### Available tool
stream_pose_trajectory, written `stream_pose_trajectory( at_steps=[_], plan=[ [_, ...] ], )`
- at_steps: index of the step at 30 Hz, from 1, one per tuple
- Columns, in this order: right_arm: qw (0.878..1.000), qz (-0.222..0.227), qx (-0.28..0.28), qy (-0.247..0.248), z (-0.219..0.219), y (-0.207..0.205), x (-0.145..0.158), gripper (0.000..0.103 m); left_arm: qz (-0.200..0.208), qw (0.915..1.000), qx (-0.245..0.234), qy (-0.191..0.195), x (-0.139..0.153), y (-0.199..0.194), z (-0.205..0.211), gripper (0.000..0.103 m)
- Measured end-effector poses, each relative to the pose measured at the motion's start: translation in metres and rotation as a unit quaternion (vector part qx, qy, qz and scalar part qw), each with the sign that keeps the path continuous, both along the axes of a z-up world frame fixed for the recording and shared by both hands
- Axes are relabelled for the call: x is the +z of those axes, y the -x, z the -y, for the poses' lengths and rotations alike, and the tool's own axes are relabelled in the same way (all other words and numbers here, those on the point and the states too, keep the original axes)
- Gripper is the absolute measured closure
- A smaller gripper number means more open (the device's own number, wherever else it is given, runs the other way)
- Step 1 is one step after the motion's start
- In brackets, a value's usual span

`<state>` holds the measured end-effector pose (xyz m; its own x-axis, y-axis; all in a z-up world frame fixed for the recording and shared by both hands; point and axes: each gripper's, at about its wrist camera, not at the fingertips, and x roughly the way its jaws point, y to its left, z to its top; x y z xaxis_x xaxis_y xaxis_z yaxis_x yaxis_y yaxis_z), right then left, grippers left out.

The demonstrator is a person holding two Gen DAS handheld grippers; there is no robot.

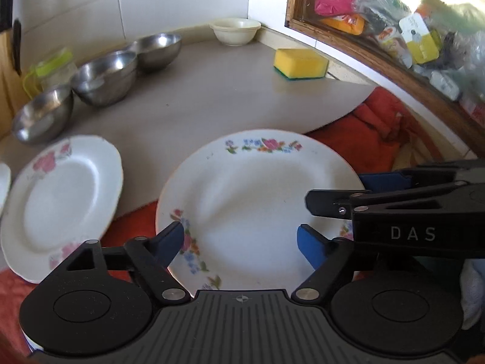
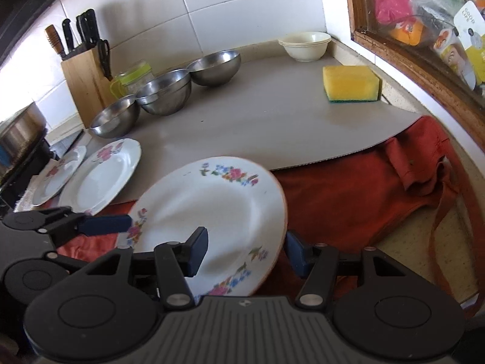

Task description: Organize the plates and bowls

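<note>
Kitchen counter (image 2: 272,121), grey mat on top, white tiled wall behind, wooden-framed window at the right.

Far left, against the wall: wooden knife block (image 2: 86,75) with dark-handled knives and scissors; a clear jar with green lid (image 2: 133,74) just beside it.

Back edge, left to centre: three lots of steel bowls in a diagonal row, namely a single steel bowl (image 2: 115,119), a nested steel stack (image 2: 165,94) and a larger steel bowl (image 2: 215,66), each touching or just beside the next. Back right corner: stacked cream bowls (image 2: 304,45).

Left front edge: two floral plates lying flat, a small rose plate (image 2: 59,174) overlapped by a larger rose plate (image 2: 103,174).

Front centre: flowered dinner plate (image 2: 212,206), tilted, its near part over the red cloth (image 2: 363,188) and its far rim over the mat's front edge.

Left gripper (image 1: 241,239): jaws spread wide, blue pads either side of the plate's near portion, no visible contact.

Right gripper (image 2: 247,254): jaws parted, left pad over the plate's face, right pad just outside its right rim; contact cannot be told.

Right side of the mat: yellow sponge (image 2: 351,83) with green base, well apart from the bowls. Window sill: assorted plastic packets (image 2: 439,30).
</note>
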<state>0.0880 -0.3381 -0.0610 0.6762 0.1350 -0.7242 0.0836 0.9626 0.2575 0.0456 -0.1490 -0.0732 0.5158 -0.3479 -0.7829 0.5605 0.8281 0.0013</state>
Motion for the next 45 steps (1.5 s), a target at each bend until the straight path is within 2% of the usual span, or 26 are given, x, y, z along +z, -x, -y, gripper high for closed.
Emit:
stream_pose_trajectory(
  at_steps=[4, 6, 8, 11, 14, 17, 20, 22, 26, 33, 40, 45],
  plan=[
    [0.999, 0.003, -0.033, 0.041, 0.011, 0.001, 0.005, 0.045, -0.022, 0.9991, 0.032, 0.017, 0.005, -0.011, -0.015, 0.012],
    [0.998, 0.022, -0.05, 0.043, 0.017, 0.001, 0.012, 0.045, -0.026, 0.9977, 0.054, 0.032, 0.013, -0.017, -0.029, 0.01],
    [0.997, 0.044, -0.044, 0.039, 0.016, -0.006, 0.022, 0.044, -0.023, 0.9952, 0.083, 0.046, 0.024, -0.02, -0.047, 0.006],
    [0.998, 0.063, 0.001, 0.026, 0.003, -0.026, 0.03, 0.043, -0.019, 0.9894, 0.13, 0.062, 0.037, -0.027, -0.075, 0.005],
    [0.996, 0.072, 0.053, 0.0, -0.016, -0.047, 0.033, 0.042, -0.007, 0.9806, 0.187, 0.058, 0.043, -0.033, -0.099, 0.005],
    [0.992, 0.066, 0.106, -0.011, -0.04, -0.07, 0.029, 0.039, -0.01, 0.97, 0.237, 0.051, 0.042, -0.041, -0.12, 0.005],
    [0.99, 0.045, 0.128, -0.027, -0.06, -0.093, 0.023, 0.038, -0.009, 0.9627, 0.268, 0.036, 0.038, -0.05, -0.136, 0.005],
    [0.989, 0.035, 0.137, -0.04, -0.071, -0.105, 0.02, 0.039, -0.01, 0.9598, 0.279, 0.033, 0.035, -0.056, -0.146, 0.005],
    [0.989, 0.024, 0.143, -0.035, -0.089, -0.119, 0.015, 0.039, -0.024, 0.9568, 0.287, 0.037, 0.027, -0.067, -0.162, 0.006],
    [0.989, -0.004, 0.137, -0.047, -0.106, -0.146, 0.004, 0.041, -0.037, 0.9644, 0.259, 0.035, 0.016, -0.082, -0.163, 0.01],
    [0.986, -0.026, 0.154, -0.062, -0.12, -0.156, -0.004, 0.053, -0.04, 0.967, 0.25, 0.027, 0.012, -0.097, -0.166, 0.012],
    [0.985, -0.034, 0.155, -0.065, -0.125, -0.161, -0.008, 0.055, -0.046, 0.9687, 0.243, 0.025, 0.008, -0.103, -0.168, 0.012]
  ],
)
